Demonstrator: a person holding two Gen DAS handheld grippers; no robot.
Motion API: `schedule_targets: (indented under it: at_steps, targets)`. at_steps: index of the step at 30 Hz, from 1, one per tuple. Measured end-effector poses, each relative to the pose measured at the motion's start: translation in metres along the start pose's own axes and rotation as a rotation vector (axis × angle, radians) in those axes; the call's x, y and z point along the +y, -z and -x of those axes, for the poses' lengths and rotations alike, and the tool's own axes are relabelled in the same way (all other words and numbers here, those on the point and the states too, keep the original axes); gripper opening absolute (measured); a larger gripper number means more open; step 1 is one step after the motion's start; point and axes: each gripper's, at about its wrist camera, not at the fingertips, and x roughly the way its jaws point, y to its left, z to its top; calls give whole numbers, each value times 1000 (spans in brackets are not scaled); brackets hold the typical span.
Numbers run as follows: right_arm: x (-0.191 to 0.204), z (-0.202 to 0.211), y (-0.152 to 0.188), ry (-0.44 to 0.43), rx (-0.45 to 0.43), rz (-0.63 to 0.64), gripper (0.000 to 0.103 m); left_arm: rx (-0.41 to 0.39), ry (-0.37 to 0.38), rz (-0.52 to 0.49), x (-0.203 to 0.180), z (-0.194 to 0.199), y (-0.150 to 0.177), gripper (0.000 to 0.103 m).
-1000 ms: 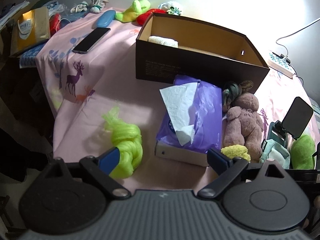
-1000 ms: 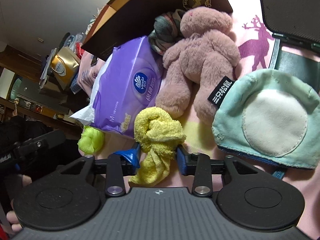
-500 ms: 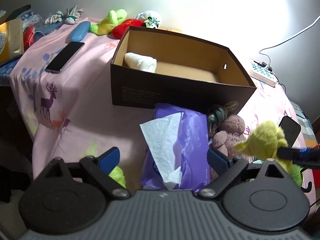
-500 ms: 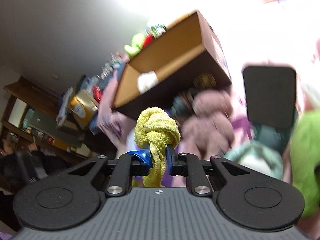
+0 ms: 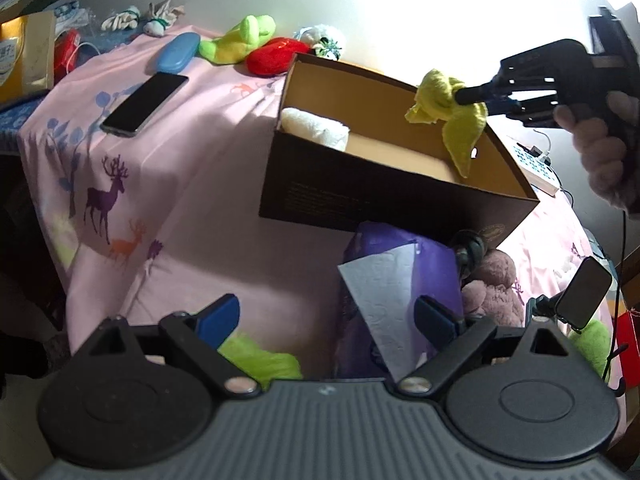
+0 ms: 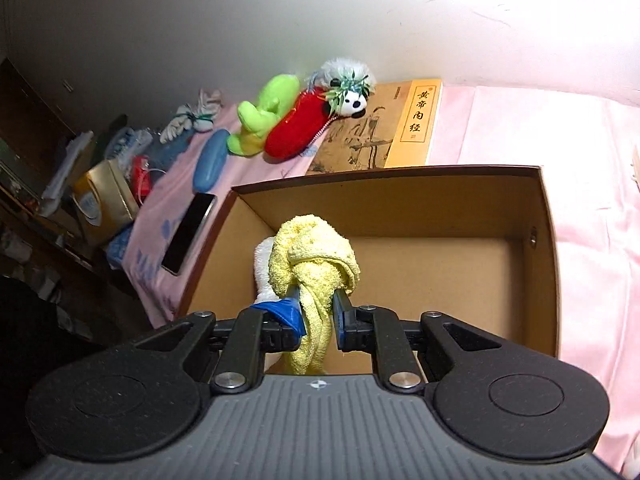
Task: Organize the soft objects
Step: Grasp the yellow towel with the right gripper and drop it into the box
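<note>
The knotted yellow towel (image 6: 314, 258) hung in the air above the open cardboard box (image 6: 544, 264), pinched between the blue pads of the right gripper (image 6: 317, 314), its loose tail dangling toward the box floor; a rolled white towel (image 5: 316, 129) lay inside at the box's far corner; the left gripper (image 5: 328, 316) stood spread and empty over the pink cloth (image 5: 192, 184), with a purple tissue pack (image 5: 400, 280) and a lime-green soft item (image 5: 260, 360) just ahead of it.

Yellow towel (image 6: 314, 256), brown box (image 6: 548, 264), pink deer-print cloth (image 5: 180, 184).
</note>
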Motion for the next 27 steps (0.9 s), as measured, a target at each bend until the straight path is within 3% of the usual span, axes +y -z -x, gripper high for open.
schedule_targets:
  at_steps: [5,10,13,17,27]
  targets:
    - [9,-64,-10,73,24,34,0,4,-60,11,22,3,7,95]
    - [16,-96,-9,141,2,78,0,-6,-84,19,38,8,8,95]
    - [11,-105,-6,139,25,31,5,-9,-86,19,44,7,5,95]
    - [4,-98,-4,148,51,-13,6,-5,-67,11,45,2,-1,95]
    - [0,-21,15,113,-25,-66,7,9,-10,-46,27,-16,-23,95]
